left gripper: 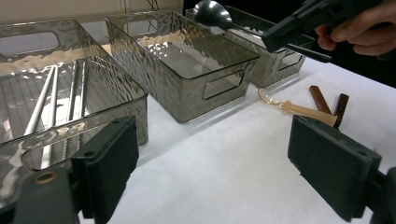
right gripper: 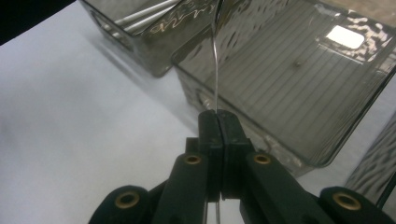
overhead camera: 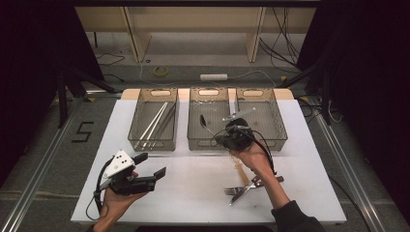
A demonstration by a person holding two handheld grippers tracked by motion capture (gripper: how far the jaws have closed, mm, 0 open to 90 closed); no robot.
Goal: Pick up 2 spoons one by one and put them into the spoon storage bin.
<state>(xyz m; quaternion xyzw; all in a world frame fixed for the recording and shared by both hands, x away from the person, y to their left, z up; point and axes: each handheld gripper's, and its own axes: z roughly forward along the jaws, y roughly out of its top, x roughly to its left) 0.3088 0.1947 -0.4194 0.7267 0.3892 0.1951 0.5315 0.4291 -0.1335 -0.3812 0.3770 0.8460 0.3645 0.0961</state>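
**Metal spoon riding a thin grip over the middle bin**

Steel is all the right gripper (right gripper: 218, 122) is pinching: its jaws are clenched flat on the narrow handle of the spoon (left gripper: 212, 13), with the bowl sticking out well ahead of the fingertips, above the middle bin (left gripper: 187, 91). The left gripper (left gripper: 212, 154) is resting off to the side, jaws spread wide with nothing between them.

The grip looks to be the weak point. The pads are catching the handle edge-on, far from the bowl, so the heavier end is likely levering against them; a quick tilt of the wrist could let the spoon swivel or slide out early. Just beyond the fingertips the bin's near wall is rising, and a low approach could knock the bowl against its rim and twist it free. The right bin (overhead camera: 263, 104) sits just beside the spoon, so a late release could be dropping it into the wrong compartment. Behind the right gripper, the fork (overhead camera: 235, 190) and other utensils are lying near the forearm, where a backward swing could scatter them.
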